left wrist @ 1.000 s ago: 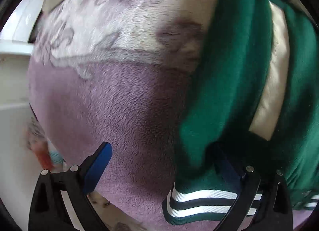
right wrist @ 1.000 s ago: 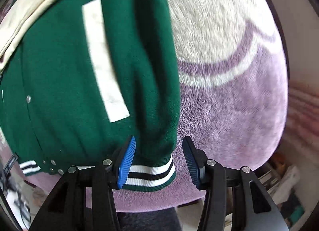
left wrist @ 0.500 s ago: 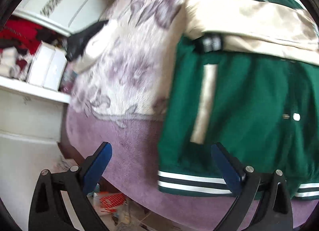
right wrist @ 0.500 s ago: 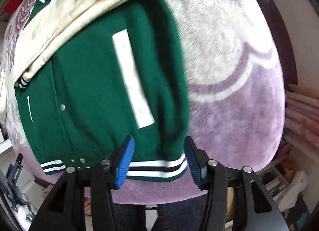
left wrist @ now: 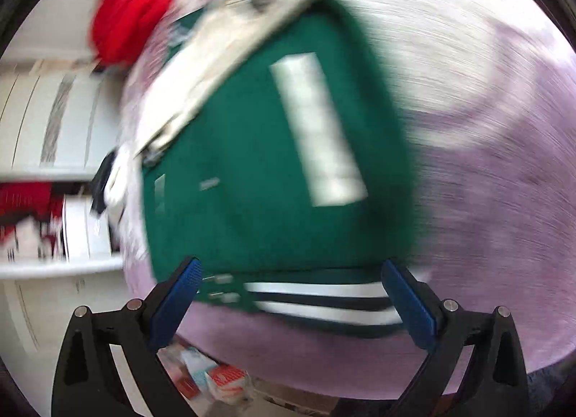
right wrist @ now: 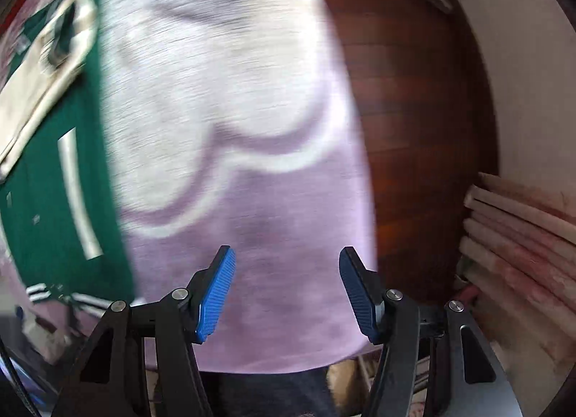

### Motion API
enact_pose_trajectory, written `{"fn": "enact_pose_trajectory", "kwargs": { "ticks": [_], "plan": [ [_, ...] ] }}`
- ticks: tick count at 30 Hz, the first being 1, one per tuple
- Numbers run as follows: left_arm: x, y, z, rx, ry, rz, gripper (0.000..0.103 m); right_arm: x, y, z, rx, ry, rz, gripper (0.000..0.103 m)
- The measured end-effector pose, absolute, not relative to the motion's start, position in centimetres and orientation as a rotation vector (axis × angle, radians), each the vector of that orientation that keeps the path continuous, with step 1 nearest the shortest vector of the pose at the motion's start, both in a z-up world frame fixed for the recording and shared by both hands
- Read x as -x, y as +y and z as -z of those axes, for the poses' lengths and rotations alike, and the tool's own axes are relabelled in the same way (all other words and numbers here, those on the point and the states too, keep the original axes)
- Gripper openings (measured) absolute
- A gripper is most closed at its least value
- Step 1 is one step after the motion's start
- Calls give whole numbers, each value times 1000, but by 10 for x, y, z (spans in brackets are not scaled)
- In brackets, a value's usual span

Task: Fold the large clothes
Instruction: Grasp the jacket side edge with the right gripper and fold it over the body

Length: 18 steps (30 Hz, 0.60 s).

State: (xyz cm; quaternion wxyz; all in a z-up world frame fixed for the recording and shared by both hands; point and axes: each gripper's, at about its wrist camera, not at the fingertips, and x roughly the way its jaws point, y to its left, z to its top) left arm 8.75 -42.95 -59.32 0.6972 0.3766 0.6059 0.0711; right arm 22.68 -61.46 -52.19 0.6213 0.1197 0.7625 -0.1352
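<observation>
Purple blanket (right wrist: pixel 273 273) covers bed. Green jacket (left wrist: pixel 259 172) lies flat on it, striped hem (left wrist: pixel 316 298) nearest. Left gripper (left wrist: pixel 291 294) spread wide above hem, empty. Right gripper (right wrist: pixel 286 291) agape, empty, over bare blanket beside jacket.

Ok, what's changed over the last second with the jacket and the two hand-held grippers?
Both have backed away from the jacket. The right hand-held gripper, open around its striped hem a second ago, has swung right over bare blanket. The left hand-held gripper, close against the jacket's edge before, has pulled back and swung right. Both stayed open; the jacket stayed flat, sleeves folded across.
</observation>
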Motion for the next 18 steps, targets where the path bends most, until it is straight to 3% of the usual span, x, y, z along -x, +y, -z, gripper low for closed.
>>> {"fn": "enact_pose_trajectory", "kwargs": {
  "ticks": [6, 16, 17, 18],
  "plan": [
    [-96, -453, 659, -950, 1346, -270, 103, -221, -696, 531, -340, 1765, 392, 62],
    [-165, -375, 643, -817, 1311, -476, 100, -296, -675, 560, -392, 1714, 134, 63],
    [-165, -375, 638, -796, 1302, -475, 85, -310, -667, 561, -414, 1691, 72, 63],
    [-164, -376, 630, -763, 1294, -464, 57, -330, -655, 565, -453, 1666, -21, 64]
  ]
}}
